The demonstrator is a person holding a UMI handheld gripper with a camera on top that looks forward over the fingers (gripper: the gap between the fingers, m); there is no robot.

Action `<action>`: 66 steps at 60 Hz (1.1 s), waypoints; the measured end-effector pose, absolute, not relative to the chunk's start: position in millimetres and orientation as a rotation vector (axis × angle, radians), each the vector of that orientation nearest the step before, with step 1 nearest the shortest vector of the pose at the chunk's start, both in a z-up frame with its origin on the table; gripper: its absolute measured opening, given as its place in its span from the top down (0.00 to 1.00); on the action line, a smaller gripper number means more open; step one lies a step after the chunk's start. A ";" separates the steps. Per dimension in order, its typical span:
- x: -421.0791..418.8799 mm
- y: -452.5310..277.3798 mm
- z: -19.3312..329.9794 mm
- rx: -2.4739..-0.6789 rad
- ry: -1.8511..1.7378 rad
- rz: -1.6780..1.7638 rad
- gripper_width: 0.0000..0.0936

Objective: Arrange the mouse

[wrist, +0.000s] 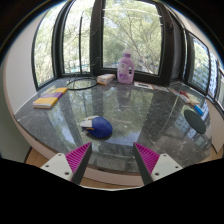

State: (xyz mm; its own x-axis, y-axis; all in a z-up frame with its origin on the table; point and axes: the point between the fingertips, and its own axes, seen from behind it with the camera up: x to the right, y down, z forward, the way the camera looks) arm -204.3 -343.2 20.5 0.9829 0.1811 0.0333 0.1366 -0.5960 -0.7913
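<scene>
One blue mouse [98, 126], one purple bottle [125, 68], one small box [105, 78], one yellow pad [45, 101], one dark cable loop [84, 85], one glass bench [150, 110]

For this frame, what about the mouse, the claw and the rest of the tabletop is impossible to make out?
- Mouse, gripper view: too small to show buttons, wheel or any cable; its far side is hidden by its own body.
- Bottle: label too small to read.
- Yellow pad and box: too small to identify further.
- Claw: open, empty, only the fingers show; the holding hand is out of view.
- Glass table: reflections hide what lies underneath.
</scene>
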 end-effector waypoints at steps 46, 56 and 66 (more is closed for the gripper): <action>-261.2 -190.2 -14.8 -2.230 -0.194 0.084 0.34; -265.9 -190.1 -14.3 -2.232 -0.205 0.058 0.57; -271.9 -186.9 -2.2 -2.231 -0.225 0.074 0.62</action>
